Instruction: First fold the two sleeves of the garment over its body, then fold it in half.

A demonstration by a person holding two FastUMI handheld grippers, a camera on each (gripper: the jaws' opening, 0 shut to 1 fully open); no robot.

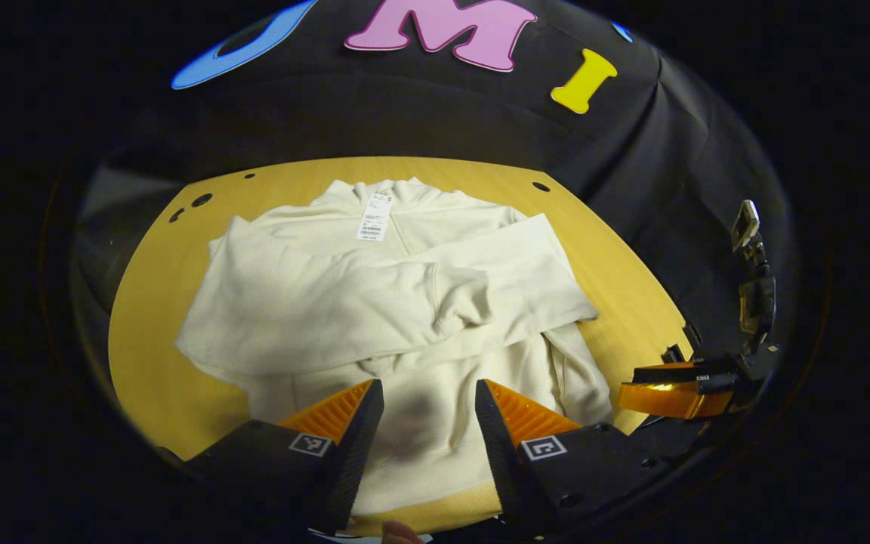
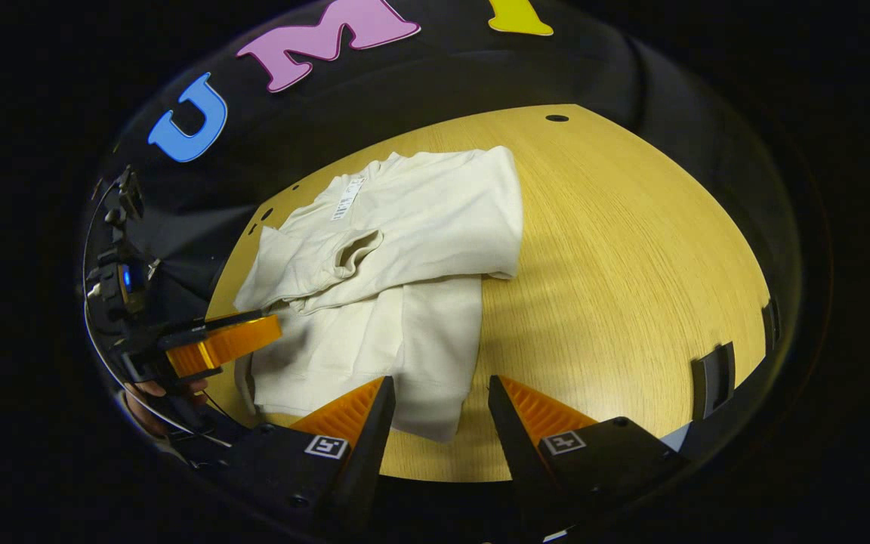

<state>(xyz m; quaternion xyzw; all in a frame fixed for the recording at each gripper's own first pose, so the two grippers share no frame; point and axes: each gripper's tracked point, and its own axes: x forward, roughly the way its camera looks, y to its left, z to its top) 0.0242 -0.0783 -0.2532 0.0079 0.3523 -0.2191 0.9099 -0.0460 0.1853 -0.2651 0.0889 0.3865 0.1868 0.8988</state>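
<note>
A cream sweatshirt (image 1: 374, 302) lies flat on the wooden table (image 1: 616, 257), collar and paper tag (image 1: 374, 215) at the far side. Both sleeves are crossed over its body. My left gripper (image 1: 427, 387) hovers open above the near hem, nothing between its fingers. The right gripper (image 1: 669, 397) shows off the hem's right corner. In the right gripper view the sweatshirt (image 2: 405, 227) lies left of centre, and my right gripper (image 2: 441, 381) stands open just above its near hem corner. The left gripper (image 2: 227, 344) sits over the hem's far side there, with a hand (image 2: 163, 389) behind it.
Bare table (image 2: 616, 264) stretches wide to the right of the garment. Small round holes (image 1: 201, 199) dot the table's far corners, one of them (image 2: 556, 118) at the far edge. A dark bracket (image 2: 711, 378) stands at the table's right edge. Black cloth walls surround the table.
</note>
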